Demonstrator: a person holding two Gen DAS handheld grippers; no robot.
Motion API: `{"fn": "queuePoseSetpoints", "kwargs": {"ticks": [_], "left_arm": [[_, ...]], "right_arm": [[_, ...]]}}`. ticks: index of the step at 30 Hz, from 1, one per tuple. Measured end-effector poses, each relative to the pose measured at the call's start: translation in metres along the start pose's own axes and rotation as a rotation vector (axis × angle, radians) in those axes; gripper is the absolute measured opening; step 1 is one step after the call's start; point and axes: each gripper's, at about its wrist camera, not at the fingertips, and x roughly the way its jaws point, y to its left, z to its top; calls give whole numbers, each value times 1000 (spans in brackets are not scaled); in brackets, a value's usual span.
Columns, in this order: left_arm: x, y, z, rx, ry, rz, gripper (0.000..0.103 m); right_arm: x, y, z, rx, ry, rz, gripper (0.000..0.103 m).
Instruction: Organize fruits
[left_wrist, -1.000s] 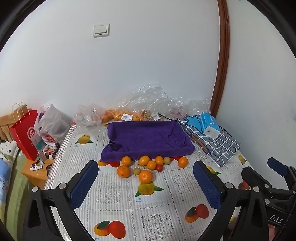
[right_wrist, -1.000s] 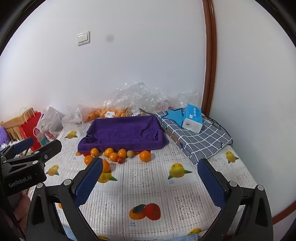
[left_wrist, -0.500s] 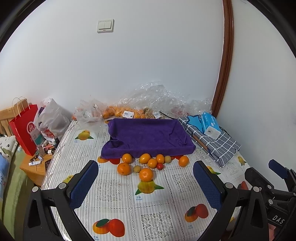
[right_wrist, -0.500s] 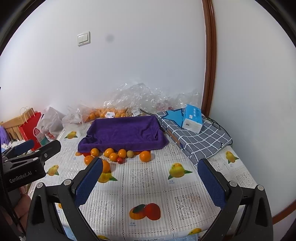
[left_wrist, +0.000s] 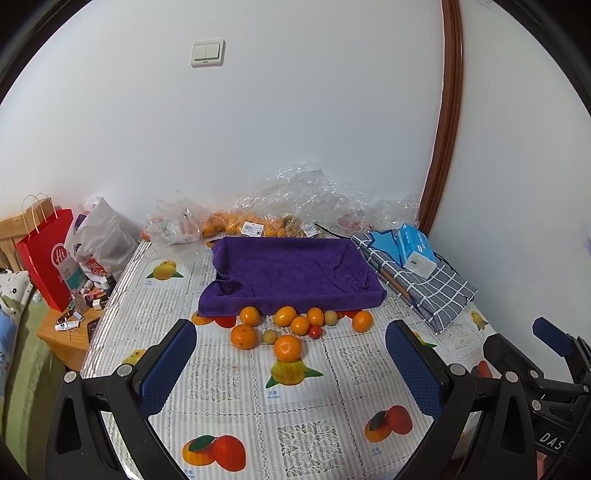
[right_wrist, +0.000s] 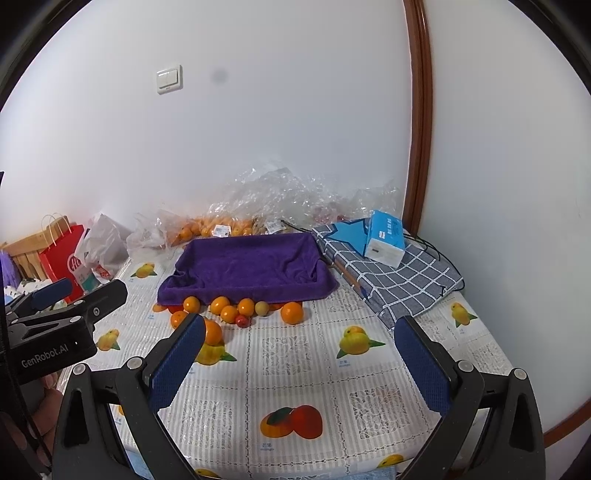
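Both the left gripper (left_wrist: 291, 362) and right gripper (right_wrist: 299, 354) hover released over the worktop (left_wrist: 332, 373). About ten small fruits (left_wrist: 286, 325), perhaps more hidden, cluster just before the purple towel-lined tray (left_wrist: 291, 269); bagged oranges (left_wrist: 236, 225) blur behind.

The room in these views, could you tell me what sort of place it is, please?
Probably a room in a home, set up for sorting fruit: a table with a fruit-print cover against a white wall with a light switch, shopping bags, and loose oranges before a purple towel.
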Motion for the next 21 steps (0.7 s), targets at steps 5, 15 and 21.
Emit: {"fn": "queuePoseSetpoints", "kwargs": {"ticks": [5, 15, 21], "left_arm": [[-1, 0, 0, 8, -1, -2, 103], [-1, 2, -4, 8, -4, -5, 103], [0, 1, -5, 11, -7, -4, 103]], "right_arm": [[-1, 0, -1, -3, -4, 1, 101], [-2, 0, -2, 0, -6, 1, 101], [-2, 1, -2, 0, -11, 6, 101]]}}
